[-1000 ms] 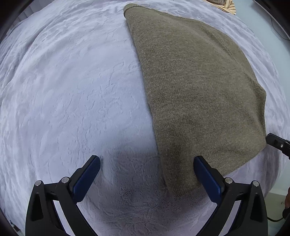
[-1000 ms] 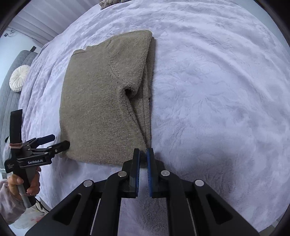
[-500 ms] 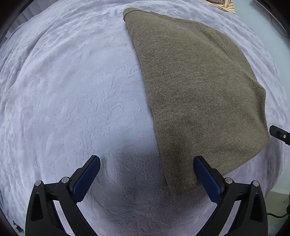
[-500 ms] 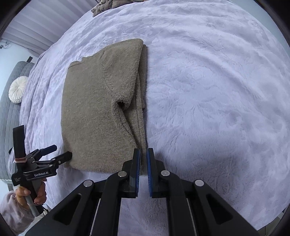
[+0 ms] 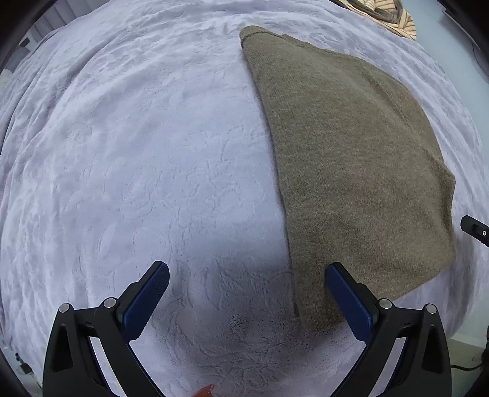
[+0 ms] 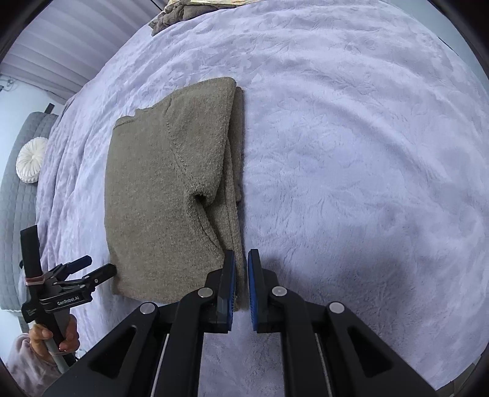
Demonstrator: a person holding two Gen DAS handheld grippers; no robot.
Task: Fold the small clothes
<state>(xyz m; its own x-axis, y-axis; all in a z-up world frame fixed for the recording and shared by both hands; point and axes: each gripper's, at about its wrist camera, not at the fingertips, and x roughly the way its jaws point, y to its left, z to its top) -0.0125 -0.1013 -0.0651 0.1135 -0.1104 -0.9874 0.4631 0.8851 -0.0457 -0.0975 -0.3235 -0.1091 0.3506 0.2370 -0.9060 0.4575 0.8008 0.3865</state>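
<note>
An olive-brown knitted sweater [image 5: 351, 158] lies folded into a rectangle on the lilac bedspread [image 5: 137, 158]. In the right wrist view the sweater [image 6: 171, 189] shows a sleeve folded over its right side. My left gripper [image 5: 244, 274] is open and empty, held above the sweater's near left corner. It also shows in the right wrist view [image 6: 97, 267] at the sweater's lower left corner. My right gripper [image 6: 241, 256] has its jaws nearly together with nothing between them, just above the sweater's near right corner. Its tip shows in the left wrist view [image 5: 473, 227].
The bedspread [image 6: 351, 152] covers the whole bed. A pile of other clothes [image 6: 183, 12] lies at the far end, striped in the left wrist view [image 5: 385, 15]. A grey quilted headboard [image 6: 18, 189] with a white round cushion [image 6: 30, 163] stands at the left.
Both grippers have drawn back and risen a little from the sweater, which looks smaller and farther. The right jaws have parted slightly. The sweater has not moved.
</note>
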